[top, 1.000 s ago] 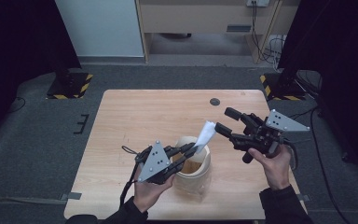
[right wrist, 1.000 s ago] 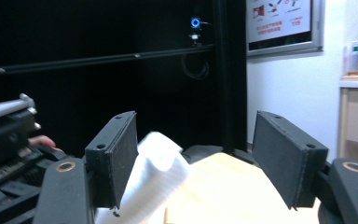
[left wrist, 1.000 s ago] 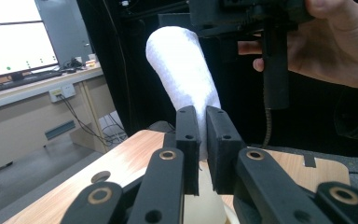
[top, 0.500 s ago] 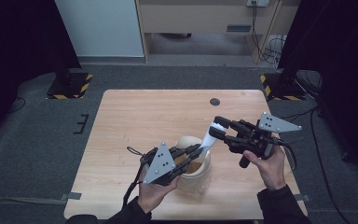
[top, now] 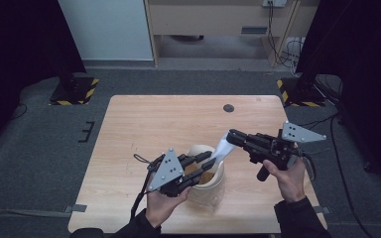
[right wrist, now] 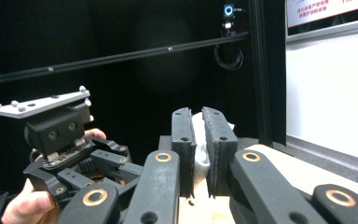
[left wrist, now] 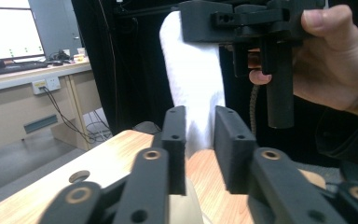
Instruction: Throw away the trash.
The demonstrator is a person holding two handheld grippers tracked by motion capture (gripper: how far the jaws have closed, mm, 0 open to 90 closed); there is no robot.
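Right gripper (top: pixel 235 135): jaws just closed, clamped on white cloth (top: pixel 223 147) | left gripper (top: pixel 204 163): jaws just parted, apparently releasing cloth over bag (top: pixel 209 186) | near tabletop (top: pixel 144 124) edge; handover likely done.

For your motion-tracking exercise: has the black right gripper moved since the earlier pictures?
Yes. The right gripper has come leftward and lower from the light wooden table's right edge, toward the tan cup.
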